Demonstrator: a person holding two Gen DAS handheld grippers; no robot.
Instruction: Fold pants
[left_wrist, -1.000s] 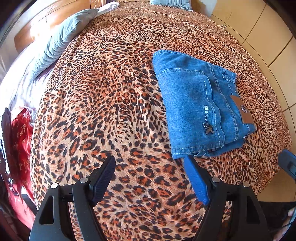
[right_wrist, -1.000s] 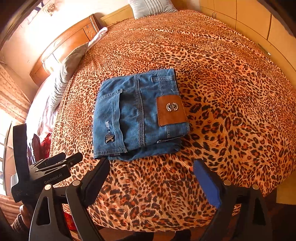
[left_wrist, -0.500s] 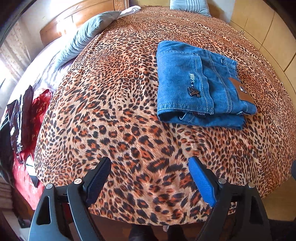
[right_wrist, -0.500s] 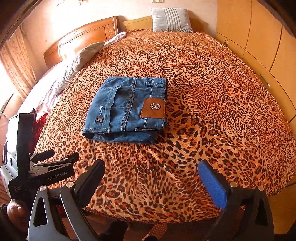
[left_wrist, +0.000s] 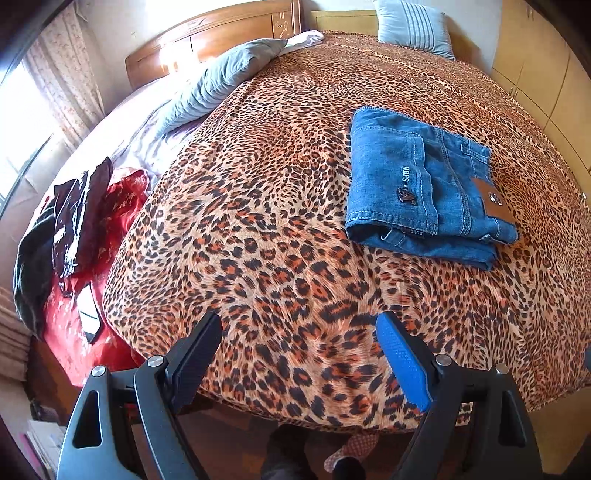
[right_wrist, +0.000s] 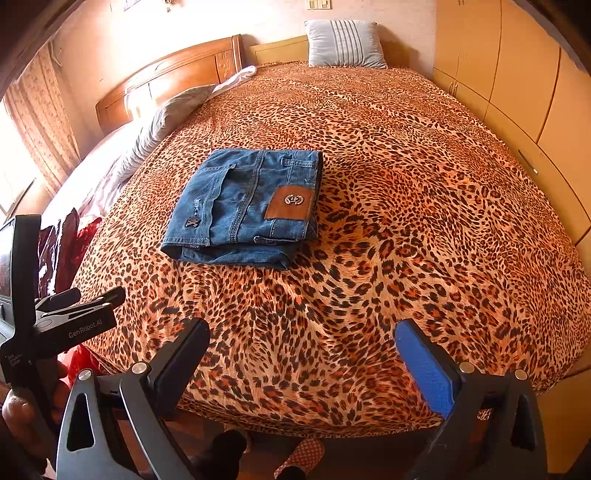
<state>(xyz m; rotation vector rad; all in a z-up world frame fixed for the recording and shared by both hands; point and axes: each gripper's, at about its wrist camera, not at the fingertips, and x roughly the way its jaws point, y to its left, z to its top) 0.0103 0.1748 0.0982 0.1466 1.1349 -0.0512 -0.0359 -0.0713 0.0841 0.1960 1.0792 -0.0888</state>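
Observation:
Blue denim pants (left_wrist: 417, 184) (right_wrist: 243, 205) lie folded into a compact rectangle on the leopard-print bedspread (left_wrist: 280, 236) (right_wrist: 406, 221), brown leather patch facing up. My left gripper (left_wrist: 299, 325) hovers open over the bed's near edge, well short of the pants, nothing between its fingers. My right gripper (right_wrist: 301, 328) is likewise open and empty above the near edge, the pants ahead and to its left. In the right wrist view the left gripper's body (right_wrist: 59, 321) shows at the left edge, held by a hand.
Grey pillows (left_wrist: 221, 85) (right_wrist: 343, 42) and a wooden headboard (right_wrist: 166, 74) are at the far end. Red and dark cloth (left_wrist: 81, 236) lies at the bed's left side. Wardrobe doors (right_wrist: 535, 81) line the right. A person's feet (right_wrist: 295, 458) stand below the bed edge.
Both grippers have drawn back from the pants toward the bed's near edge and risen slightly, so more of the room shows. The pants stay folded in place.

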